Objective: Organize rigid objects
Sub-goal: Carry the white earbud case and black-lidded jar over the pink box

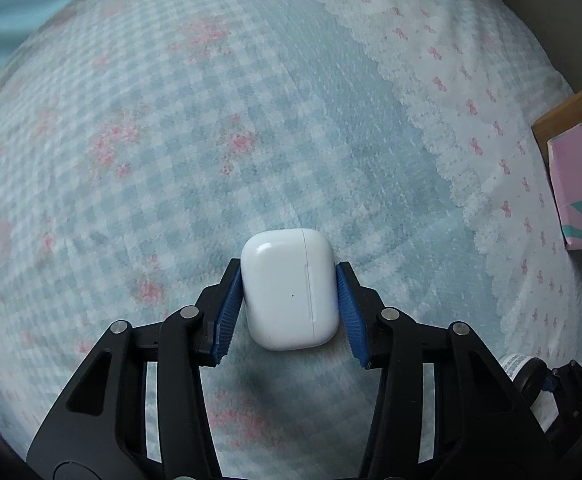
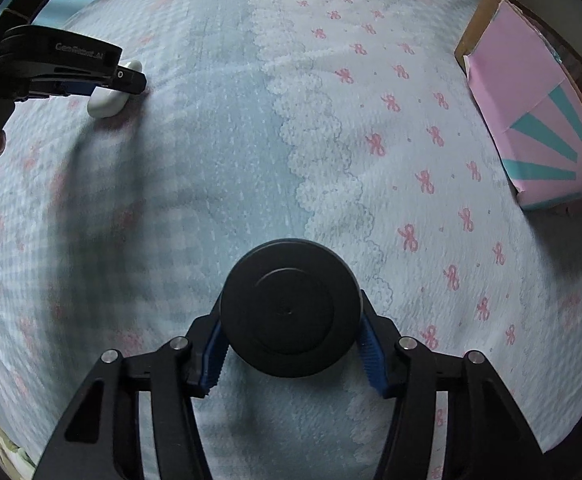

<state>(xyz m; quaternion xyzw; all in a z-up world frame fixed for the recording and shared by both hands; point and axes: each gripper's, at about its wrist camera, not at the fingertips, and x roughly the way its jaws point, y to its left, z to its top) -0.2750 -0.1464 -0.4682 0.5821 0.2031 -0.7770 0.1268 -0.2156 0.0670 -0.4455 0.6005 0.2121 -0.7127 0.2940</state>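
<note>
Currently left hand-held gripper clamps a white case over the bed; right hand-held gripper clamps a black disc. Pink box at 2 o'clock.

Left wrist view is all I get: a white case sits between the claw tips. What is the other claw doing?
Observer: The right claw is shut on a black round jar, seen lid-on from its own camera.
Operator: Is my white case in the air?
Observer: The right view shows the case from the side, resting on the bedspread, with the left claw around it.
Operator: And that pink box at my right edge?
Observer: From the right view the box has teal rays and yellow lettering on its side.
</note>
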